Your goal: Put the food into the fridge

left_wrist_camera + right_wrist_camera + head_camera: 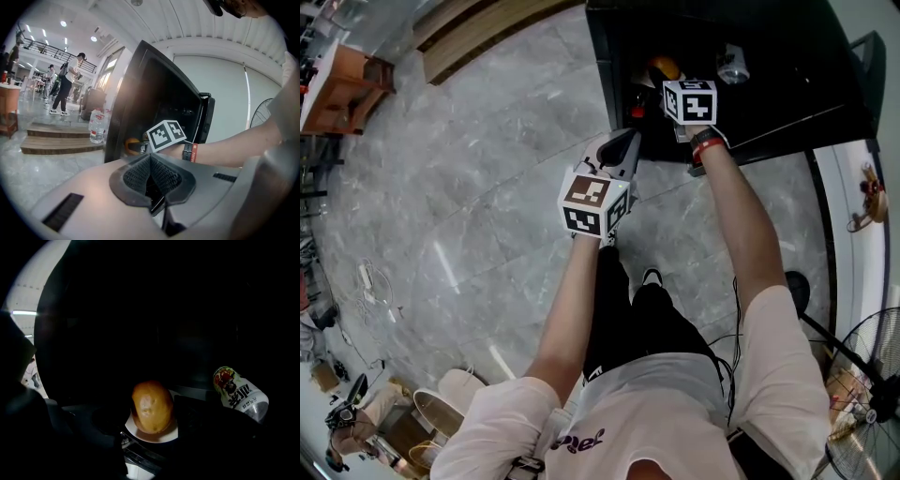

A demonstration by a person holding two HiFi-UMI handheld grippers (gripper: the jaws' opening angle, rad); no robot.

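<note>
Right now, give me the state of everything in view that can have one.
fridge, door open.
left gripper, shut, empty.
right gripper, inside the fridge, jaws wide on the plate.
plate, held, carrying the bread roll.
bread roll, whole, on the plate.
drink bottle, tilted, inside the fridge.

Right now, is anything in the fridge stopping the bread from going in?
Nothing visible does. The bread on its plate sits in the right gripper, inside the dark fridge; the bottle is off to its right, apart.
</note>
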